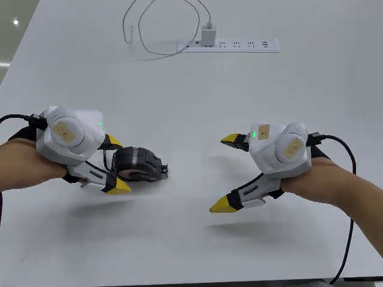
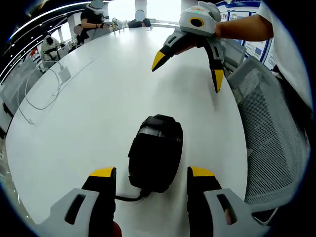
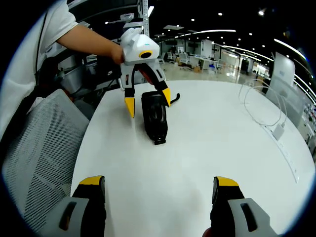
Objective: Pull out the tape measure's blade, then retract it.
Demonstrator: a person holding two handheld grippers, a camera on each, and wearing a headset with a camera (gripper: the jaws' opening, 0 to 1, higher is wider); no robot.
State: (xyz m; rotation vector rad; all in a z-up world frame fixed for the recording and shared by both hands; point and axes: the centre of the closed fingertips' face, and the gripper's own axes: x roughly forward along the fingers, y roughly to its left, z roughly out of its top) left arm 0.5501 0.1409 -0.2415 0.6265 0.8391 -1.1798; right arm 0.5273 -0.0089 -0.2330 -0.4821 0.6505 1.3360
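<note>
A black tape measure (image 1: 139, 164) lies on the white table (image 1: 191, 107), its blade end pointing right and no blade drawn out. My left gripper (image 1: 118, 164) straddles its rear end with the yellow-tipped jaws open; in the left gripper view the tape measure (image 2: 156, 150) sits between the fingertips (image 2: 102, 173) with small gaps on both sides. My right gripper (image 1: 225, 172) hovers open about a hand's width to the right, holding nothing. In the right gripper view the tape measure (image 3: 155, 116) lies ahead of the right gripper (image 3: 159, 180), with the left gripper (image 3: 148, 101) over it.
A white power strip (image 1: 236, 45) with a plugged charger and looping cable lies at the back of the table. The table's front edge (image 1: 239, 281) runs close below my hands. A grey mesh chair (image 2: 269, 123) stands beside the table.
</note>
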